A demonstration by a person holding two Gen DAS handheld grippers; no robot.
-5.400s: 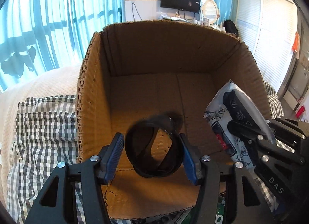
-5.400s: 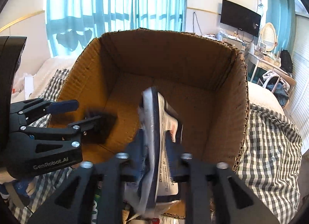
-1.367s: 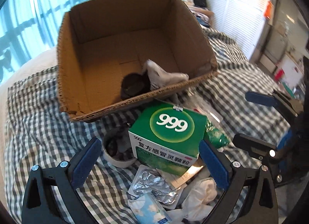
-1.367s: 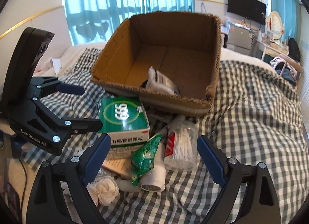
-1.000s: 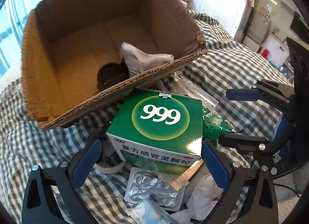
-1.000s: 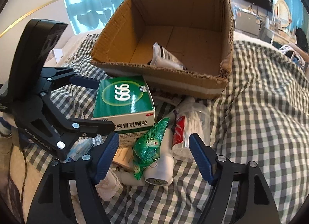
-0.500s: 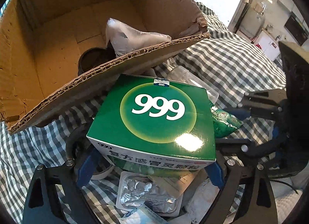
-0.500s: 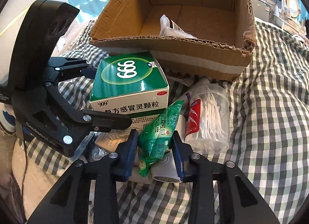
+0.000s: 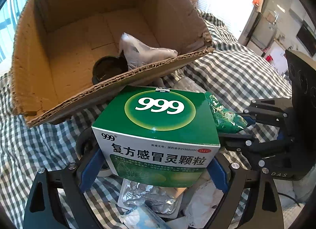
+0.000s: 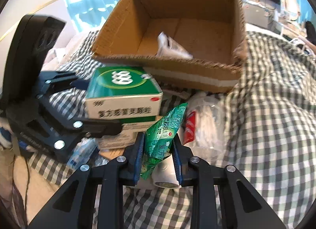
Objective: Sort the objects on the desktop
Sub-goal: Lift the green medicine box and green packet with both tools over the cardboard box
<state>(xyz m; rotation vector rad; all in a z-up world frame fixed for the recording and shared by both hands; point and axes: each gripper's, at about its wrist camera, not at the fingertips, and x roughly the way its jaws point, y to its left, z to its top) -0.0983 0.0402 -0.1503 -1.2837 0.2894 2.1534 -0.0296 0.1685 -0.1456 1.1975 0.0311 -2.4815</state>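
Green 999 medicine box [image 9: 158, 128] sits on checked bedding just near of cardboard box [image 9: 59, 98], left hand-held gripper [image 9: 154, 169] clamped wide on its sides. Right hand-held gripper [image 10: 158, 153] closing on green sachet [image 10: 164, 132], pads touching.

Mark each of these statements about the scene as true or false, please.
1. The cardboard box is empty. False: a black round object and a white packet lie inside.
2. The left hand-held gripper grips the green 999 box. True.
3. The right hand-held gripper, jaws closing, has a red can between them. False: a green sachet.
4. The cloth is checked. True.
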